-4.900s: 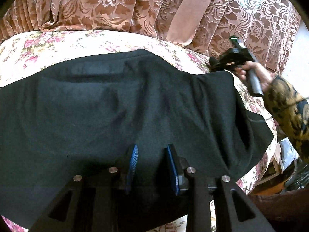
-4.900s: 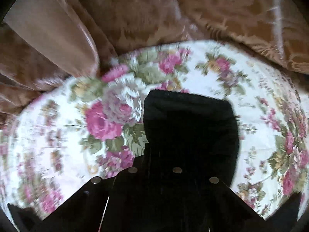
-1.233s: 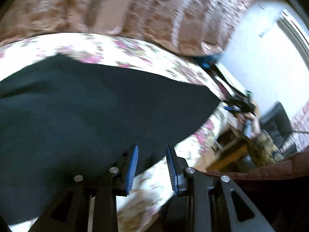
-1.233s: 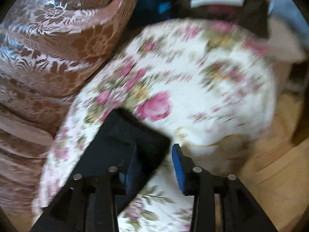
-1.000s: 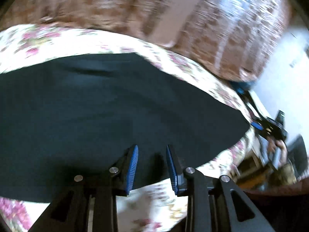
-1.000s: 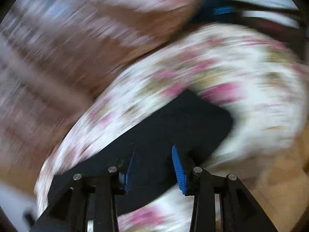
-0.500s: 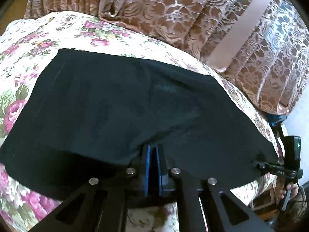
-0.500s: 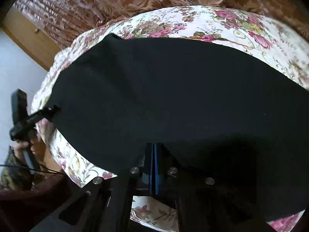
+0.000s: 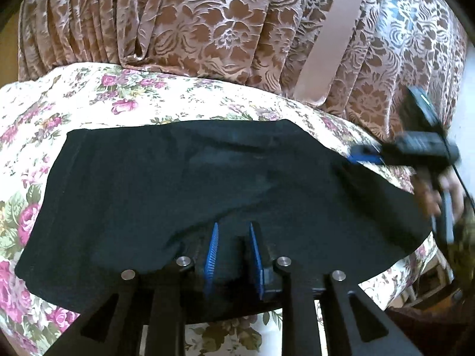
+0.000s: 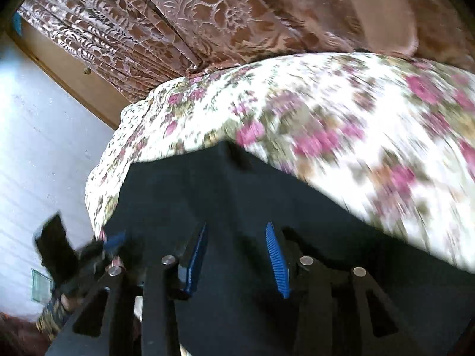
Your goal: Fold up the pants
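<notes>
The black pants point(image 9: 193, 184) lie folded over as a wide dark band on the floral bedspread point(image 9: 89, 103). My left gripper point(image 9: 233, 231) is open just above the near folded edge, nothing between its blue pads. My right gripper shows in the left wrist view point(image 9: 360, 158) at the pants' right end, blurred. In the right wrist view the right gripper point(image 10: 236, 231) is open over the pants point(image 10: 237, 195), and the left gripper point(image 10: 112, 241) shows at the lower left by the pants' corner.
Brown floral curtains point(image 9: 222, 23) hang behind the bed. The bed's edge drops off at the right in the left wrist view point(image 9: 415, 267). A white wall point(image 10: 44, 163) and wooden trim point(image 10: 74, 80) stand left of the bed.
Both grippers were shut on the pants' edge half a second ago and have now opened and let go. The right gripper has swung toward the pants' far right end.
</notes>
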`<state>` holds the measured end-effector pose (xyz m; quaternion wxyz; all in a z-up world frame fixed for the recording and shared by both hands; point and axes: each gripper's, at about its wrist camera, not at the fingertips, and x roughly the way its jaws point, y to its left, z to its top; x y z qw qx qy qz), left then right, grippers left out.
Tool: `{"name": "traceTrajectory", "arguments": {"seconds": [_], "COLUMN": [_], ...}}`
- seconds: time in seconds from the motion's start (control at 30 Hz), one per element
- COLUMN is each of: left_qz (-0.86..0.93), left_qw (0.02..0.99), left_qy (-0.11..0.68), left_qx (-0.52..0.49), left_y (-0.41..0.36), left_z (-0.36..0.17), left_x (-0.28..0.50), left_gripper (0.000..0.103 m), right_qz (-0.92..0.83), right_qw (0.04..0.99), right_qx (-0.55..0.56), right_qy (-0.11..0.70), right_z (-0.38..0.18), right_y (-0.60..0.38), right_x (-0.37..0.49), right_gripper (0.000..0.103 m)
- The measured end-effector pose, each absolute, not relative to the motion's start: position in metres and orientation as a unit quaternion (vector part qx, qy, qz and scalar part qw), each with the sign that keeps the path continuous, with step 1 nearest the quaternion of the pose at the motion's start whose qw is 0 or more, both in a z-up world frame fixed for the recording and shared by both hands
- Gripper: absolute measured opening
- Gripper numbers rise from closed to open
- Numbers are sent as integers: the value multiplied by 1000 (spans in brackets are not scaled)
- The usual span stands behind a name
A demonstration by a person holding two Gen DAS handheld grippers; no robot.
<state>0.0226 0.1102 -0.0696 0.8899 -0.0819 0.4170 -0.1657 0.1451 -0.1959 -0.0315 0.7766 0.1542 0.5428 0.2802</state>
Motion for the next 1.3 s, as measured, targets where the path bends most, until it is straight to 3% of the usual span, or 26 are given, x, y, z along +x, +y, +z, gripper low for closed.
{"name": "traceTrajectory", "arguments": {"seconds": [0.17,0.3,0.37,0.47,0.6,0.67,0.87,1.1,1.17,1.3], "left_qz": [-172,-174,-177,-175,-169,-148,-127,-96,-77,0], "left_qw": [883,881,881,880,882,880,876,885,885,884], "left_qy": [427,429,428,428,425,439,452,433,425,402], "left_qx": [-92,-99,-100,-105,-117,-109,-109,-140,-171,-239], "left_y": [111,111,111,110,112,110,111,139,162,227], "left_z": [-73,-73,-71,-71,-70,-75,-87,-69,-65,-59], "left_x": [25,27,29,36,46,55,63,47,37,7], "left_gripper": [22,22,22,22,22,28,28,33,33,33], "right_qz": [296,333,352,366,339,314,301,284,260,240], "right_qw": [753,720,710,719,759,760,755,766,788,814], "right_qx": [158,142,130,93,76,75,68,95,77,81], "right_qy": [566,593,596,584,551,563,579,568,553,522], "right_z": [-52,-70,-74,-72,-60,-72,-101,-81,-68,-43], "right_y": [-163,-137,-127,-113,-117,-118,-111,-120,-121,-136], "right_x": [207,231,234,233,241,251,255,241,230,206], "right_gripper": [47,45,23,10,6,6,5,22,58,59]}}
